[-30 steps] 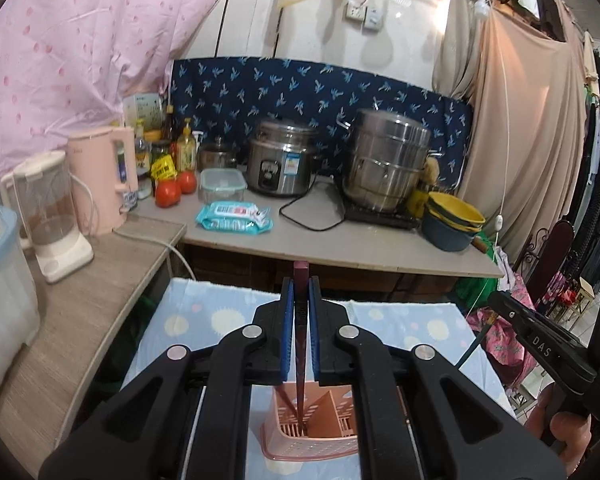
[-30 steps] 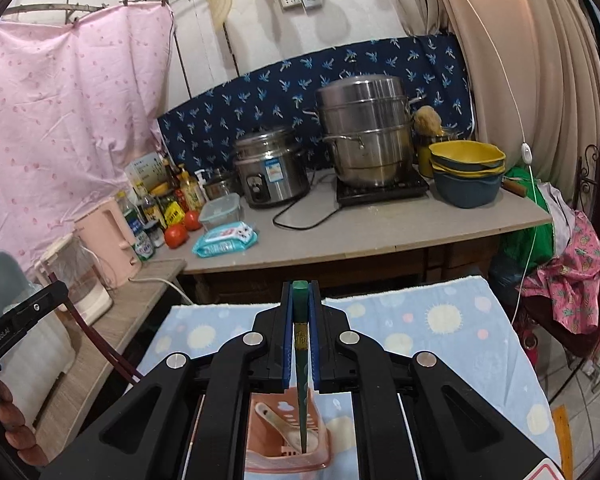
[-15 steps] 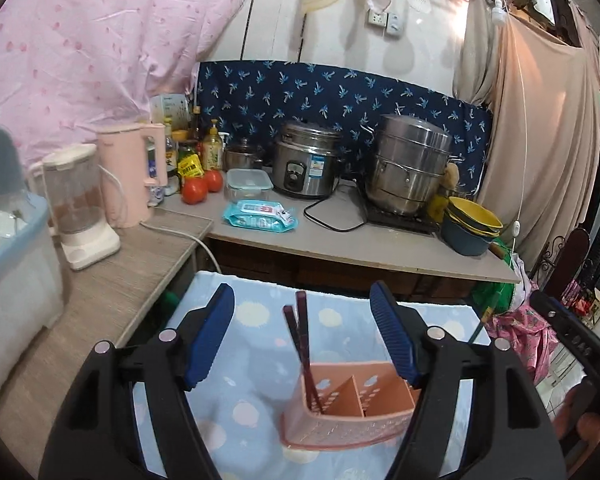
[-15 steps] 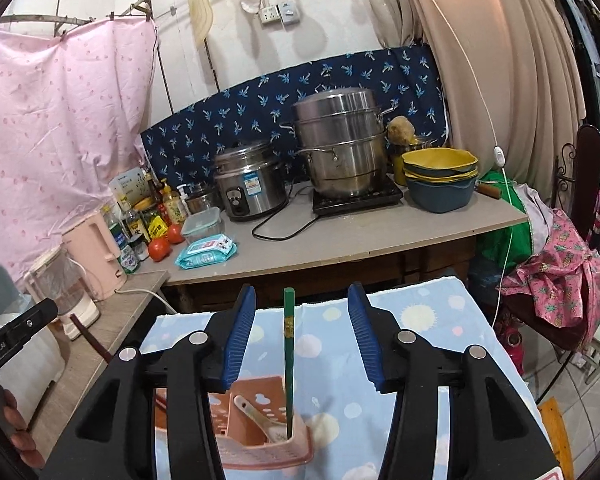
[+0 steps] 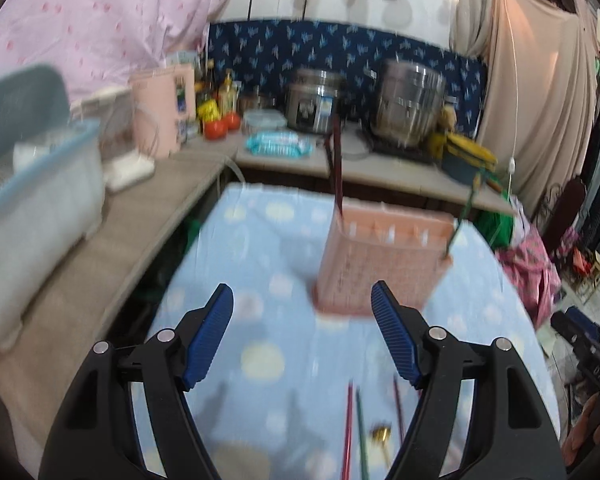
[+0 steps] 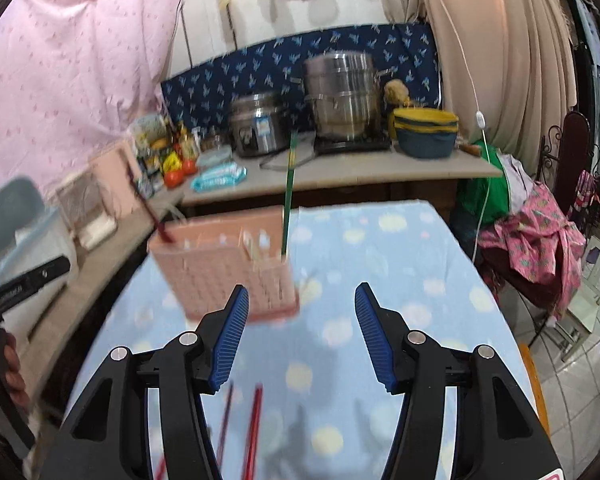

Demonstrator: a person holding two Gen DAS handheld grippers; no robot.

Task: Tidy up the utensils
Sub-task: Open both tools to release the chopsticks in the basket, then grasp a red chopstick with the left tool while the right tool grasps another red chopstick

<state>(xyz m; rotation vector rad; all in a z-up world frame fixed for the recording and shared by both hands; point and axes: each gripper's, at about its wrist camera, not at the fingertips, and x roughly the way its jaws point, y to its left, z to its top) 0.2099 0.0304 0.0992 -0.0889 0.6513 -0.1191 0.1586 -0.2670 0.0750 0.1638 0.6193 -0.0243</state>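
The pink utensil basket (image 5: 382,258) stands upright on the blue spotted tablecloth (image 5: 268,248), ahead of both grippers. A dark red chopstick pair (image 5: 337,168) stands nearly upright in its left-end compartment, and a green chopstick (image 6: 288,196) leans in the right-end compartment; pale utensil handles (image 6: 252,242) show in a compartment beside the green one, too blurred to name.

The left gripper (image 5: 302,334) hovers above the cloth short of the basket, its blue-padded fingers (image 5: 208,334) spread wide and holding nothing. The right gripper (image 6: 298,332) hangs likewise just short of the basket, fingers (image 6: 374,336) wide apart and empty.

Nearer than the basket, loose chopsticks lie on the cloth: a red one (image 5: 347,432) and a green one (image 5: 362,436) side by side, with a small brass-coloured object (image 5: 381,434) just beside them; the right wrist view shows red chopsticks (image 6: 254,428) between its fingers.

Beyond the basket runs a counter (image 6: 340,176) carrying a rice cooker (image 6: 258,126), a steel steamer pot (image 6: 342,94), stacked bowls (image 6: 426,132), tomatoes (image 5: 220,126) and a wipes pack (image 5: 278,144). Left of the basket, on the side bench, stand a pink kettle (image 5: 164,110) and a lidded plastic bin (image 5: 36,184).
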